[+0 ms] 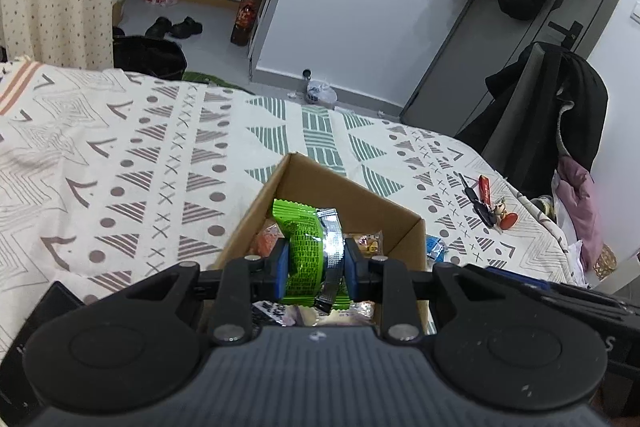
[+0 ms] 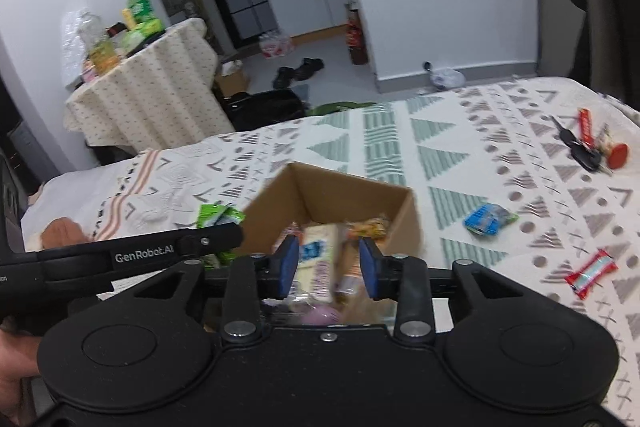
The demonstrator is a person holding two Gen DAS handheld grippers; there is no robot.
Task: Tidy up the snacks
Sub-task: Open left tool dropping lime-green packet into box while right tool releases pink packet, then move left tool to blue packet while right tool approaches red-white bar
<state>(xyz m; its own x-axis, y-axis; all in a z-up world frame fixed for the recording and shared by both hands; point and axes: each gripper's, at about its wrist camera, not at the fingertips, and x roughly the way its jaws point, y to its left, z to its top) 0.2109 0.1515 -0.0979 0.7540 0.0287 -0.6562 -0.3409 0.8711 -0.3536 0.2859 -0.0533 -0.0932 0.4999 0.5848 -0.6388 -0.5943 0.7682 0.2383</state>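
My left gripper [image 1: 316,263] is clamped on a green packet [image 1: 304,247], its blue pads pressing the wrapper from both sides. The packet is bright green with black print and a crimped end; a silver foil strip is folded against its right side. I hold it just above the open top of the box [image 1: 384,205], a plain brown cardboard carton standing on the bed [image 1: 120,155] near the edge closest to me.

Inside the box I see an orange packet [image 1: 266,241] at the left and a yellow-orange one [image 1: 370,242] at the right, under the green packet.

My right gripper [image 2: 329,267] has its jaws apart and grips nothing. It hovers over the near side of the box [image 2: 348,195]. Between the pads, lower down in the box, lies a pale cream packet [image 2: 320,267] with a blue label; the view is blurred there.

On the bedspread right of the box lie a blue packet [image 2: 488,219] just beside it and a red-and-white candy [image 2: 591,273] nearer the bed's right edge. A bunch of keys [image 2: 588,143] with a red tag lies toward the far right corner.

In the right view the left gripper's arm comes in from the left with the green packet [image 2: 218,217] showing past it, at the box's left wall.
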